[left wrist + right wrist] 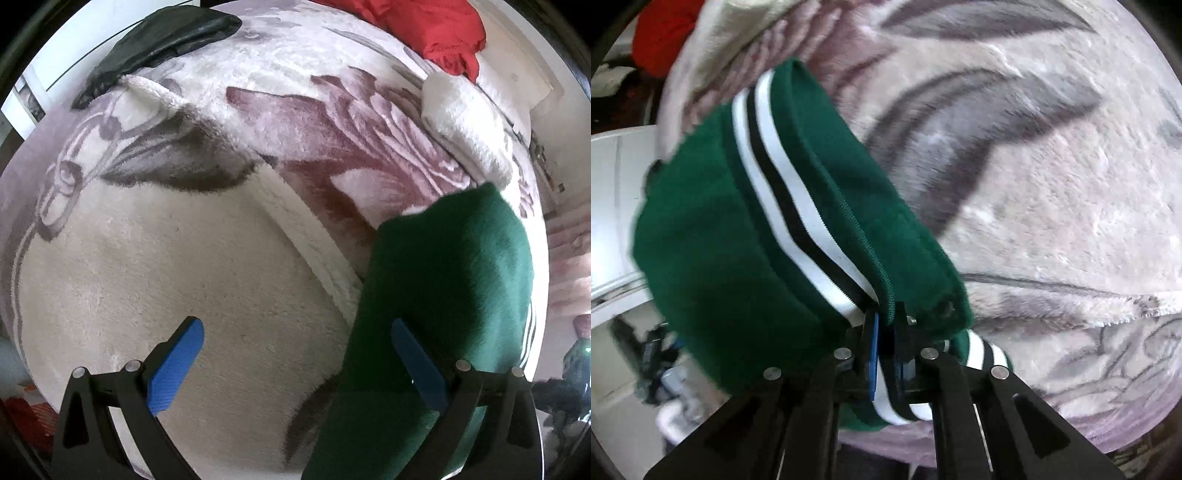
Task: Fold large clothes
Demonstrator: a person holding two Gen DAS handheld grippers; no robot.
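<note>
The green jacket (746, 229) hangs above the bed (166, 258), over a flowered blanket (1052, 166). The right tongs (884, 354) are closed on its striped hem beside the zipper. The left tongs (295, 365) are wide open and hold nothing. The fabric looks thick, soft and floppy, so I would take the opposite hem. No containers are visible.

Your left claw (295, 354) has two black plastic arms with thin bright blue pads (177, 365) on the inner sides. Round silver pins sit on the arm joints, and each arm has a long triangle-shaped hole cut in it. Your right claw (884, 354) looks the same: black arms, blue pads (873, 358), round silver pins and cut-out holes.
</note>
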